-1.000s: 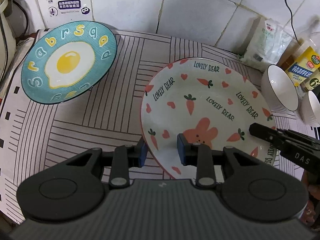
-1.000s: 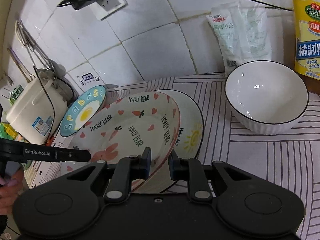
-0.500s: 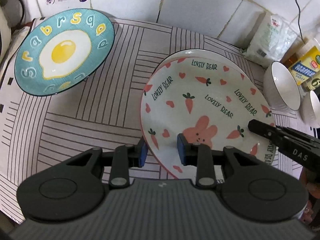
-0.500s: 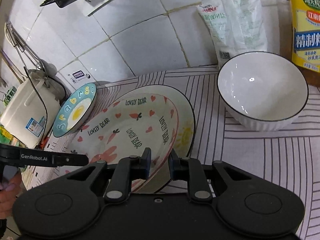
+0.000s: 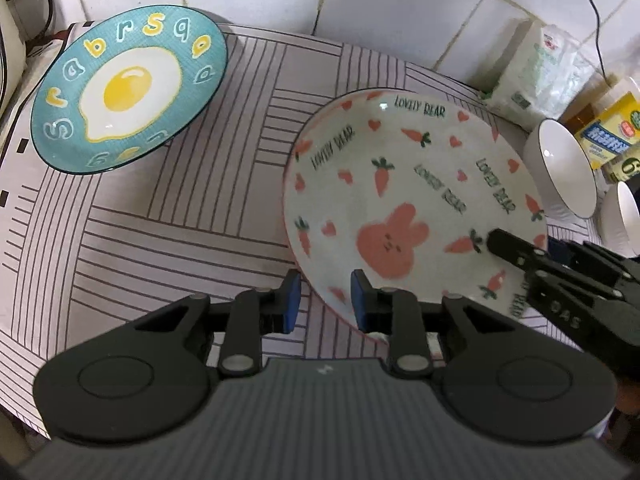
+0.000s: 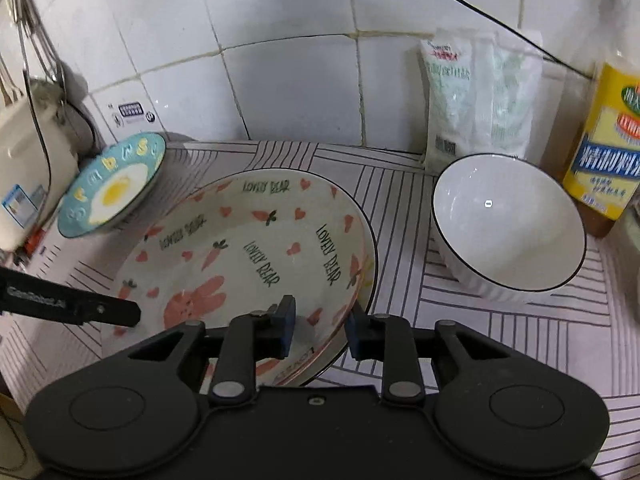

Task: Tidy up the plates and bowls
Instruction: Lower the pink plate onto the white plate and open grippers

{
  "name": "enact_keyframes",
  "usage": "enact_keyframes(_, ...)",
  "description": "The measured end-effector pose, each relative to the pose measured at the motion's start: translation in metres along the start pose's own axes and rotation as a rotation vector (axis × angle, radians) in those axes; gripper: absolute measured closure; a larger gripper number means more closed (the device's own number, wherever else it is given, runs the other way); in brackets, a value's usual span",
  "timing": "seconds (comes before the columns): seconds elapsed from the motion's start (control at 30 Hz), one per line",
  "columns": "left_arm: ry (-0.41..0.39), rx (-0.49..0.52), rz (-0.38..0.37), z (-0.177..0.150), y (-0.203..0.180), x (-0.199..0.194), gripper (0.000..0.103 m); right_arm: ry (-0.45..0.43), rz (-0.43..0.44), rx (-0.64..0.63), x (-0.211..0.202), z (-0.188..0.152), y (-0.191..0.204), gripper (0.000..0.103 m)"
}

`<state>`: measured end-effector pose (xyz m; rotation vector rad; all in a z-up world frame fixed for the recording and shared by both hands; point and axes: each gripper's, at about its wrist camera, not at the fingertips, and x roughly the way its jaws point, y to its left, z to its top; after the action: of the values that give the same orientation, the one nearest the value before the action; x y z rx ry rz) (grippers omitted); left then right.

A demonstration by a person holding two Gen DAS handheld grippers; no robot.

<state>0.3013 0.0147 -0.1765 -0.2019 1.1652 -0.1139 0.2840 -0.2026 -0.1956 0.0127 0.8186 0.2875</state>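
Note:
A white bunny-and-carrot plate (image 5: 400,184) (image 6: 248,248) lies nested in a black-rimmed plate (image 6: 374,248), of which only the rim and a sliver show. My left gripper (image 5: 325,300) straddles the bunny plate's near left rim, jaws closing on it. My right gripper (image 6: 320,324) straddles the near rims of both plates; its jaws are opening and the pads stand off them. A teal fried-egg plate (image 5: 128,88) (image 6: 114,192) leans at the back left. To the right stands a white bowl (image 6: 508,224) (image 5: 560,164), and a second bowl (image 5: 620,216) beside it.
A striped cloth (image 5: 180,248) covers the counter, backed by a tiled wall. A cream appliance (image 6: 24,168) stands at the left edge. White bags (image 6: 476,96) and a yellow-labelled bottle (image 6: 608,152) stand against the wall behind the bowls.
The bunny plate has sunk from a tilt onto the black-rimmed plate and now nearly covers it. The right jaws have widened off the rim; the left jaws have narrowed.

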Motion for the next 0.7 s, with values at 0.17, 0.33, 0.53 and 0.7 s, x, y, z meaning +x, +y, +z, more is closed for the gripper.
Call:
enact_keyframes(0.17,-0.045,0.029,0.05,-0.008,-0.01,-0.006,0.081,-0.01,-0.014,-0.006,-0.003,-0.004,0.004,0.068)
enact_keyframes(0.33,-0.084,0.066,0.045,-0.015,-0.014,-0.023,0.081,0.0,-0.065,-0.002,-0.014,-0.012,0.006,0.068)
enact_keyframes(0.53,-0.123,0.041,0.027,-0.027,-0.017,-0.052,0.08,-0.03,-0.033,-0.043,-0.044,-0.022,0.013,0.068)
enact_keyframes(0.7,-0.184,0.117,0.089,-0.042,-0.024,-0.09,0.077,-0.06,0.019,-0.051,-0.086,-0.022,0.026,0.053)
